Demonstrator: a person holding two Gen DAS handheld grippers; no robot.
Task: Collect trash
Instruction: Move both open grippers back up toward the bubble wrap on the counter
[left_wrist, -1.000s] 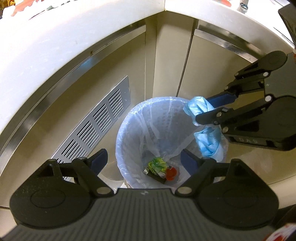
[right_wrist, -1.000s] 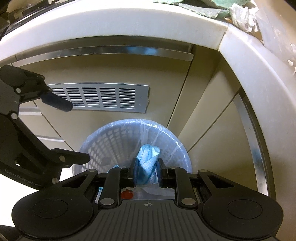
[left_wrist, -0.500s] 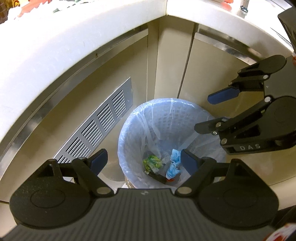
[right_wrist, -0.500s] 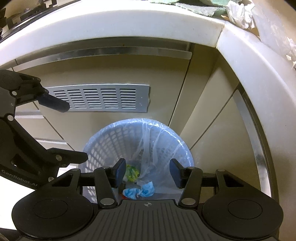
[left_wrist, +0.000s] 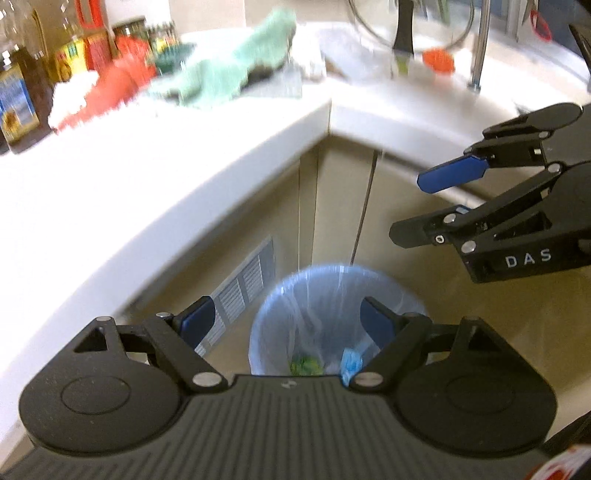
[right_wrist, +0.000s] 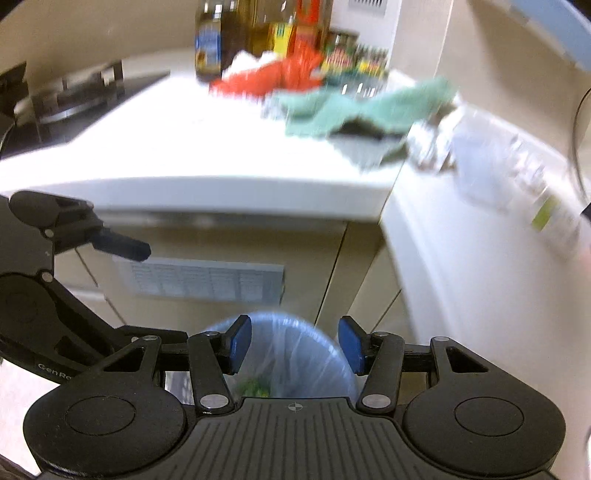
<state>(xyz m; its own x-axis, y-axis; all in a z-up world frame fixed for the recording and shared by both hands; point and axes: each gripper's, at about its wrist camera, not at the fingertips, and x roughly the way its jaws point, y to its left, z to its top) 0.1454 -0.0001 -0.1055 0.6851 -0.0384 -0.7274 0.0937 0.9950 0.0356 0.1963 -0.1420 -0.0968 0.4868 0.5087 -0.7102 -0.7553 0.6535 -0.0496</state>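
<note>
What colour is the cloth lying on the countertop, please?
The cloth is mint green, though blurred; the right wrist view shows it best.

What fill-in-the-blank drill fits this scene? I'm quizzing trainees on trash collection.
1. The blue wad lies inside the ____, which stands on the floor below the counter.
2. The bin is lined with a clear plastic ____.
3. Between the pads of the right gripper there is ____.
4. On the counter lies a crumpled cloth whose colour is ____.

Missing words: bin; bag; nothing; green
</note>
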